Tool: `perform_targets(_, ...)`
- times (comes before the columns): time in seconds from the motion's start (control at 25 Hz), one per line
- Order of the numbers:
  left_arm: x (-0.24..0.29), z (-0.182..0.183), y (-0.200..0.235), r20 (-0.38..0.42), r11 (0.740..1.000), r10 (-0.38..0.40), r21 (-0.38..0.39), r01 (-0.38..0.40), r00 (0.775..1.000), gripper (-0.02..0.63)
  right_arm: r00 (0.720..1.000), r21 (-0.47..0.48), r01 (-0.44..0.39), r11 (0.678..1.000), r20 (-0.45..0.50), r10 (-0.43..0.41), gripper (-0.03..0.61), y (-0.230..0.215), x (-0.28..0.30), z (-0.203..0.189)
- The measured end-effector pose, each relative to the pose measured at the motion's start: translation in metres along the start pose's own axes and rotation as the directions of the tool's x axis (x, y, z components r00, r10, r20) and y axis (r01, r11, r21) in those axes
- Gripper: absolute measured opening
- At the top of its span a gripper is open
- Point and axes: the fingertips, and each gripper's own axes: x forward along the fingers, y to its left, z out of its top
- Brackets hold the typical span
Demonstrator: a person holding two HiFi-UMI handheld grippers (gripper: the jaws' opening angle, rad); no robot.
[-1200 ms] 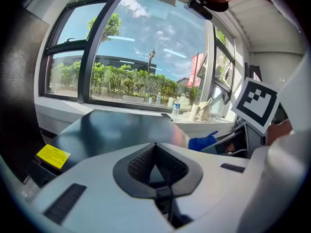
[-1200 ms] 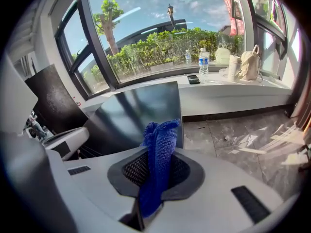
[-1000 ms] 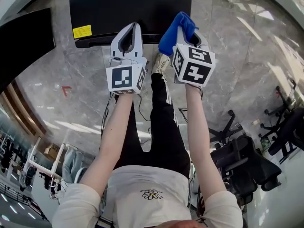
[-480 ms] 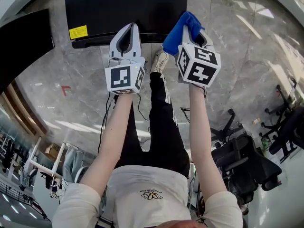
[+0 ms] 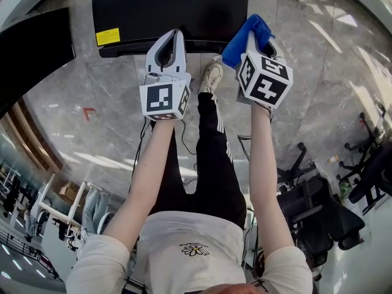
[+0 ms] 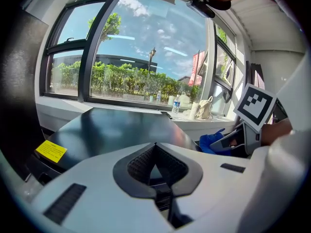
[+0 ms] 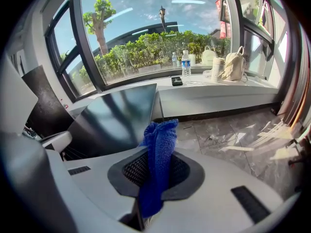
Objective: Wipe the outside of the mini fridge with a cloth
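Observation:
The black mini fridge [image 5: 165, 8] stands on the marble floor ahead of me, with a yellow sticker [image 5: 107, 36] near its front left corner. Its dark top [image 6: 112, 127] fills the left gripper view, and it lies left of centre [image 7: 114, 118] in the right gripper view. My right gripper [image 5: 256, 34] is shut on a blue cloth [image 5: 245, 32] that sticks up between the jaws [image 7: 158, 161], held at the fridge's right front corner. My left gripper [image 5: 168, 45] is shut and empty at the fridge's front edge.
A dark cabinet [image 5: 30, 54] stands at the left. Office chairs [image 5: 318, 210] stand at the right behind me. My shoe [image 5: 211, 78] is close to the fridge front. A window sill with a bottle [image 7: 185, 67] and bags [image 7: 233, 64] runs behind the fridge.
My right gripper with the blue cloth has shifted right and slightly up, toward the fridge's right corner. The left gripper has stayed about where it was.

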Motion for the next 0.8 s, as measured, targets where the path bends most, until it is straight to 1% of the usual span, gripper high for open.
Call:
perform_targets(0.12, -0.01, 0.011, -0.002, -0.002, 1.0, -0.007, 0.007, 0.007, 1.0, 0.005, 1.0, 0.027, 0.026, 0.999, 0.005, -0.026, 0.062, -0.004, -0.01, 0.008)
perform_targets(0.2, -0.016, 0.028, -0.003, 0.014, 1.0, -0.014, 0.015, 0.014, 1.0, 0.005, 0.999, 0.06, 0.03, 0.998, 0.036, -0.032, 0.063, -0.002, -0.035, 0.025)
perform_targets(0.28, -0.026, 0.053, 0.001, 0.036, 1.0, -0.005, 0.011, 0.004, 0.999, 0.005, 0.996, 0.064, 0.03, 0.998, 0.08, -0.035, 0.062, 0.007, -0.071, 0.049)
perform_targets(0.4, -0.049, 0.105, 0.006, 0.088, 1.0, 0.018, -0.015, -0.016, 0.996, 0.005, 0.987, 0.03, 0.03, 0.999, 0.154, -0.035, 0.063, 0.023, -0.133, 0.09)
perform_targets(0.52, -0.071, 0.172, 0.0, 0.18, 1.0, 0.027, -0.021, -0.023, 0.983, 0.005, 0.963, 0.016, 0.01, 1.0, 0.27, -0.014, 0.063, 0.034, -0.191, 0.144)
perform_targets(0.64, -0.103, 0.241, -0.007, 0.268, 0.998, 0.051, -0.043, -0.04, 0.962, 0.005, 0.929, -0.003, -0.028, 1.0, 0.368, 0.027, 0.062, 0.052, -0.248, 0.193)
perform_targets(0.72, -0.133, 0.281, -0.013, 0.311, 0.999, 0.046, -0.04, -0.035, 0.949, 0.005, 0.906, -0.012, -0.066, 0.998, 0.418, 0.065, 0.063, 0.073, -0.292, 0.216)
perform_targets(0.8, -0.166, 0.311, -0.016, 0.341, 0.999, 0.038, -0.036, -0.028, 0.939, 0.005, 0.876, -0.024, -0.099, 0.995, 0.472, 0.099, 0.063, 0.095, -0.338, 0.231)
